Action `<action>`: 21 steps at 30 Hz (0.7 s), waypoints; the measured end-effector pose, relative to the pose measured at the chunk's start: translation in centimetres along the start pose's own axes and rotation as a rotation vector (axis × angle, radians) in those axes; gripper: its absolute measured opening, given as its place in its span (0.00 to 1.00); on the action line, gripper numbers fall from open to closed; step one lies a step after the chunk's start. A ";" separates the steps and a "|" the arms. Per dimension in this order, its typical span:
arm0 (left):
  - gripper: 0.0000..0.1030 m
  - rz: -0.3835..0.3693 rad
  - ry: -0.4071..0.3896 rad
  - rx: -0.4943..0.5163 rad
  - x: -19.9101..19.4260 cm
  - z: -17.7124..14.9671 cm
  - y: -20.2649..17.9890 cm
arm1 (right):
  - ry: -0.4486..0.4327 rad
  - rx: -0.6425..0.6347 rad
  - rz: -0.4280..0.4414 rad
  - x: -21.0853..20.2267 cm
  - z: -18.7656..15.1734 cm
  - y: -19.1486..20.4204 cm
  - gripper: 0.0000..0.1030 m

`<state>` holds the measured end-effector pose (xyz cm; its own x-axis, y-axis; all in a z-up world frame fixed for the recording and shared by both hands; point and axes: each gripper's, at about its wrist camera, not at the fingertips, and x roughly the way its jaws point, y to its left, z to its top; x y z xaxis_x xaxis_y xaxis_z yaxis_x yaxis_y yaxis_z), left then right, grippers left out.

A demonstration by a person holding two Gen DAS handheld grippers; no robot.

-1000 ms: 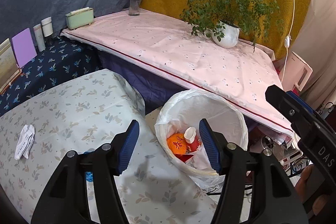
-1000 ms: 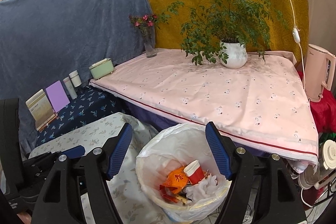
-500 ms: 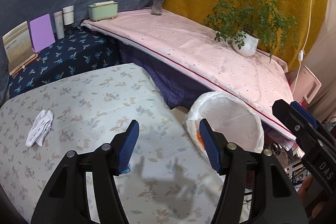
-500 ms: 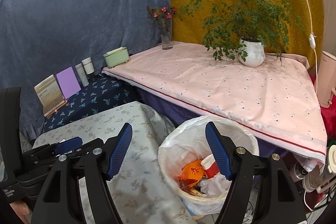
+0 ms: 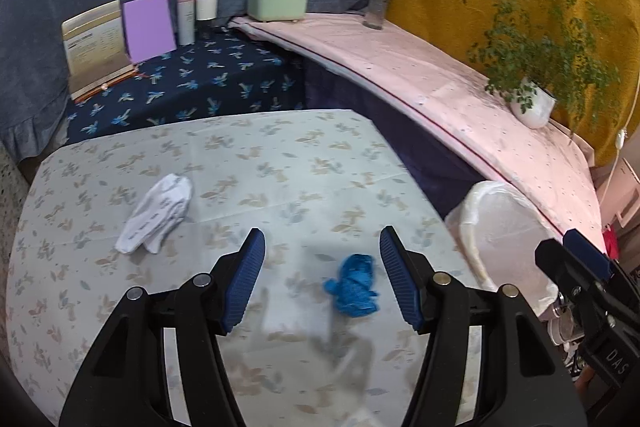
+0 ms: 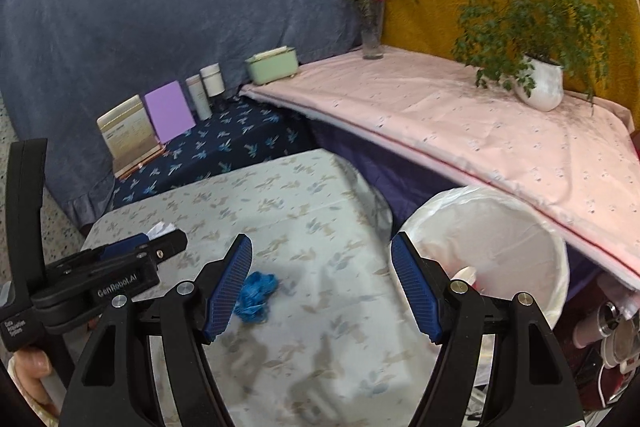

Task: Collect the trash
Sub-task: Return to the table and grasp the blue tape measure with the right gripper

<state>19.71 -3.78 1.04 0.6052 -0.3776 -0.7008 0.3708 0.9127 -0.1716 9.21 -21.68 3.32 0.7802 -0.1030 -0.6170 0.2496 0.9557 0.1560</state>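
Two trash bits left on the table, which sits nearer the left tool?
The crumpled blue glove, lying between the left tool fingers; the white tissue lies farther left.

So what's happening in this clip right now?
A person with two handheld grippers is clearing trash off a floral-cloth table. The left gripper is open just above a crumpled blue glove; a white crumpled tissue lies farther left. The right gripper is open and empty beside the lined trash bin.
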 end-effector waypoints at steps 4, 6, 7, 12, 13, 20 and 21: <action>0.55 0.044 0.000 -0.002 0.0 -0.4 2.7 | 0.040 -0.024 0.020 1.7 -1.0 2.1 0.67; 0.55 0.067 0.002 -0.008 0.1 -0.6 4.2 | 0.058 -0.029 0.029 2.6 -1.4 2.9 0.67; 0.55 0.079 0.003 -0.012 0.2 -0.7 4.9 | 0.072 -0.029 0.035 3.2 -1.7 3.3 0.67; 0.55 0.138 0.015 -0.035 0.7 -1.0 8.6 | 0.122 -0.038 0.043 5.5 -2.8 4.8 0.67; 0.55 0.148 0.019 -0.042 0.9 -0.9 9.4 | 0.133 -0.040 0.042 6.0 -3.0 5.1 0.67; 0.64 0.188 0.063 -0.056 3.1 -0.9 13.3 | 0.205 -0.045 0.035 9.6 -4.2 6.3 0.67; 0.67 0.191 0.071 -0.053 3.5 -0.9 13.7 | 0.213 -0.047 0.035 10.0 -4.3 6.5 0.67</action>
<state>26.29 7.58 -4.40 0.6088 -0.1861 -0.7712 0.2150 0.9744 -0.0655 16.11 -15.34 -5.16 0.6479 -0.0141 -0.7616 0.1940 0.9699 0.1471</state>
